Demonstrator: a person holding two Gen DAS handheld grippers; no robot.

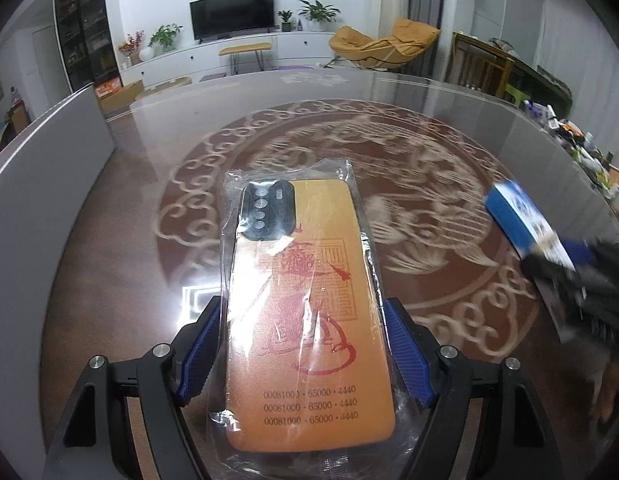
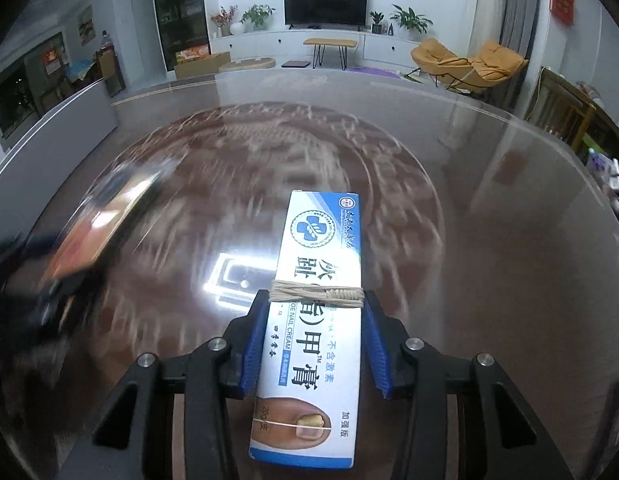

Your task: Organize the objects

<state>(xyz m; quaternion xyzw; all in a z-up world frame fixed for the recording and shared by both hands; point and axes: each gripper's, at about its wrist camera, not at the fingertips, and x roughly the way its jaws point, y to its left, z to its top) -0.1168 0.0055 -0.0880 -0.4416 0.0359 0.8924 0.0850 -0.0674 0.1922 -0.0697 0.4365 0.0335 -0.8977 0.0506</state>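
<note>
Left gripper (image 1: 305, 352): jaws clamping an orange phone case in clear plastic wrap (image 1: 305, 300) above the glass-topped brown bench (image 1: 129, 240). Right gripper (image 2: 315, 340): jaws gripping a blue-and-white rubber-banded cream box (image 2: 317, 304).

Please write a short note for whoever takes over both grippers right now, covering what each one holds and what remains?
Left gripper: shut on the bagged orange phone case, held above the glass table.
Right gripper: shut on the blue-and-white nail cream box, which has a rubber band around it, also above the table.
Done: both items are picked up.
Left: both still need setting down; no destination is visible in either view.
</note>
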